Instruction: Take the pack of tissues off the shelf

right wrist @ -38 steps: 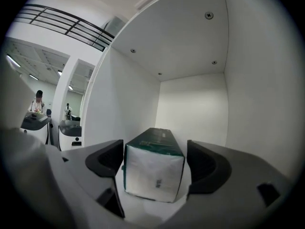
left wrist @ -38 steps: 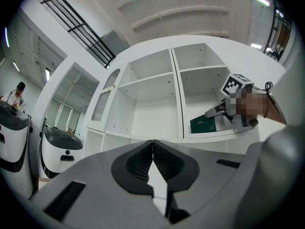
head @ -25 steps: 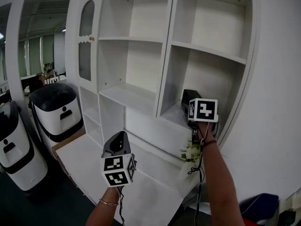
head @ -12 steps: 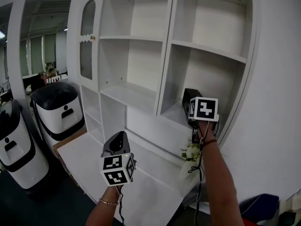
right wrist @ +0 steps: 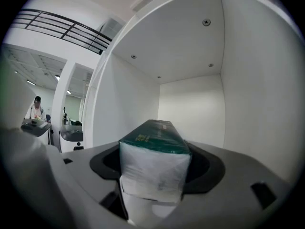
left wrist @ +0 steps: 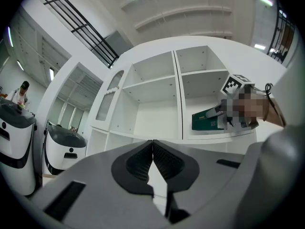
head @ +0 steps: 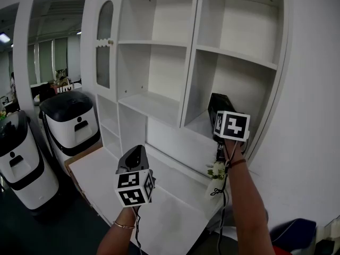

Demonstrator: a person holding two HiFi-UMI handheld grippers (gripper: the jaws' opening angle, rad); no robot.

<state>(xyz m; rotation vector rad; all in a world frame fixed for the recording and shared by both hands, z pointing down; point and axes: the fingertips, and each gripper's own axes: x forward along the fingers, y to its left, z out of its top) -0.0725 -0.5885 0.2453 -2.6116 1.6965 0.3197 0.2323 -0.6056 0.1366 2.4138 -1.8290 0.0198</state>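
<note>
- Since a second ago little has shifted: the shelving unit and the two white-and-black machines sit slightly further right in the head view, and both grippers keep nearly their old places.
- Largest in the room, the shelving unit is white and covers the wall, with open compartments and an arched door at its left.
- Below it runs a white bench.
- On the floor to the left stand the white-and-black machines, well apart from both grippers.
- Reaching into the lower right compartment, the right gripper has its jaws closing on the pack of tissues, which fills the space between them; I see no gap at either side.
- Over the bench, well away from that compartment, the left gripper hovers with its jaws pressed together and nothing between them.
- Green on top and white at the near end, the pack of tissues lies on that compartment's shelf board.
- Smallest, a bunch of white flowers sits on the bench just under the right forearm.
</note>
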